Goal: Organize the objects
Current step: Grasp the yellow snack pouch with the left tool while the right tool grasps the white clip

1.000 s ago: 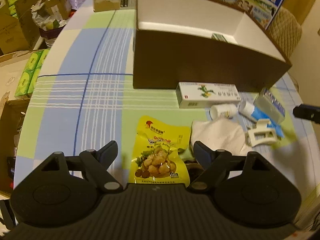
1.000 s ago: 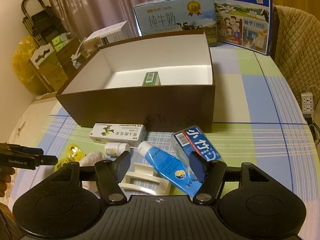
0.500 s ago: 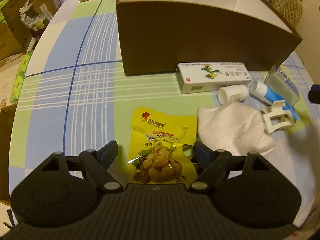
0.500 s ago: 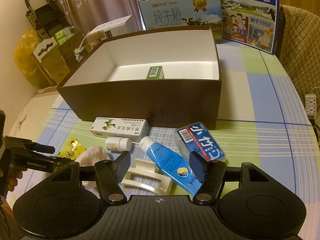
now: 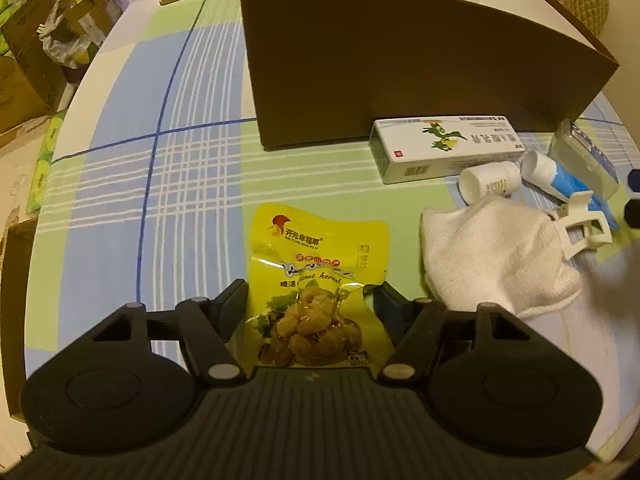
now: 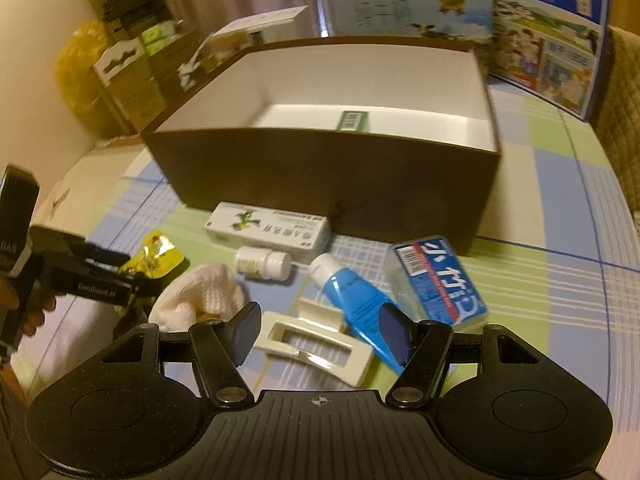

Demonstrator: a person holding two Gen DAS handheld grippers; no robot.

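Note:
A yellow snack pouch (image 5: 316, 264) lies flat on the checked tablecloth. My left gripper (image 5: 310, 306) is open, low over the pouch's near half, with one finger at each side edge. In the right wrist view the same pouch (image 6: 160, 254) pokes out past the left gripper (image 6: 120, 276). My right gripper (image 6: 316, 330) is open above a white hair clip (image 6: 320, 346). A blue tube (image 6: 352, 292) runs under its right finger. The brown box (image 6: 320, 184) stands behind with a small green carton (image 6: 354, 120) inside.
Between the box and the grippers lie a white medicine carton (image 5: 448, 152), a white pill bottle (image 5: 490, 184), a white cloth (image 5: 492, 256) and a clear case with a blue label (image 6: 436, 276). Milk cartons (image 6: 408, 4) stand behind the box. The table edge curves at left (image 5: 76, 92).
My left gripper has moved down and forward, so its fingers now flank the yellow pouch. My right gripper has come slightly closer to the white hair clip.

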